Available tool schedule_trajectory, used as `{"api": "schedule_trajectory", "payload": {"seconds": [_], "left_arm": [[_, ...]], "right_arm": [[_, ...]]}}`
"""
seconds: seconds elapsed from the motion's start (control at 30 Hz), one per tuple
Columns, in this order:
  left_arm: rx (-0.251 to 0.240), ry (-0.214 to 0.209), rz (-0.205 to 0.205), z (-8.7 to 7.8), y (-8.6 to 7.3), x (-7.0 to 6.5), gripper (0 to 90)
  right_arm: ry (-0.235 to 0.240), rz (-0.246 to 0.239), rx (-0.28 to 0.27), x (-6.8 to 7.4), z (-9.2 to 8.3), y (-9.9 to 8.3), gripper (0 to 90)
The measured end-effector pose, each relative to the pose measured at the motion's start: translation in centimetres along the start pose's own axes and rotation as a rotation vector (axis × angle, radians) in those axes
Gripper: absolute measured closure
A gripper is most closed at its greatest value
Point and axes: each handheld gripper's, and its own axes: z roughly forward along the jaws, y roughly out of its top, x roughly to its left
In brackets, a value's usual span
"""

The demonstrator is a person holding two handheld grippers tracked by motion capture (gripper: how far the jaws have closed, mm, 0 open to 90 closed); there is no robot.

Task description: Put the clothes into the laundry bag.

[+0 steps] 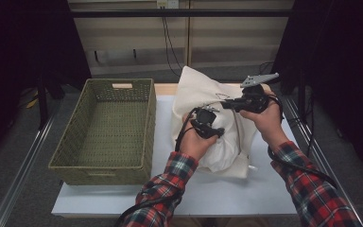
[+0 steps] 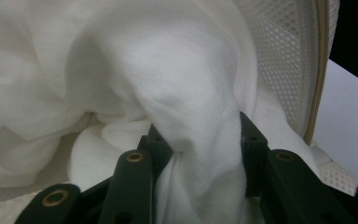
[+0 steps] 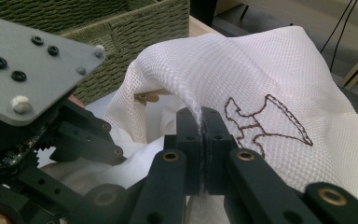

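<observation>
The right gripper pinches the mesh bag; the left gripper squeezes the white cloth at 6 o'clock, which may snag.

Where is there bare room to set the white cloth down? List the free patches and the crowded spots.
Free: the basket interior, nothing lying in it; the white tabletop strip in front of the mesh bag; the narrow lane between basket and bag. Crowded: the table's right half, where the right gripper pinches the bag's edge and the left gripper grips the white cloth.
</observation>
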Motion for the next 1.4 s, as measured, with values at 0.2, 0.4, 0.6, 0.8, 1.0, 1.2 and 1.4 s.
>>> {"api": "schedule_trajectory", "payload": {"seconds": [0.2, 0.4, 0.6, 0.8, 1.0, 1.2, 1.4], "left_arm": [[0.001, -0.021, 0.001, 0.1, -0.4, 0.1, 51.6], [-0.008, 0.021, 0.025, -0.6, -0.8, -0.1, 21.6], [0.002, 0.058, 0.040, -1.9, -1.1, -0.2, 10.4], [0.006, 0.063, 0.047, -2.8, -1.5, -0.2, 7.3], [0.029, 0.065, 0.051, -3.2, -2.1, 0.1, 5.9], [0.045, 0.069, 0.053, -3.0, -3.0, 0.4, 4.6], [0.053, 0.061, 0.033, -2.2, -4.0, 0.7, 5.4]], "right_arm": [[-0.008, 0.000, 0.007, 0.0, 0.1, -0.1, 88.0], [-0.016, -0.003, 0.014, 0.0, 0.4, -0.2, 88.0], [-0.021, -0.005, 0.018, -0.1, 0.6, -0.1, 87.9], [-0.015, -0.010, 0.024, -0.2, 1.0, 0.0, 87.9], [-0.007, -0.011, 0.031, -0.3, 1.5, 0.1, 87.9], [0.001, -0.012, 0.031, -0.3, 1.9, 0.0, 87.9], [0.004, -0.019, 0.034, -0.3, 2.0, 0.2, 87.9]]}}
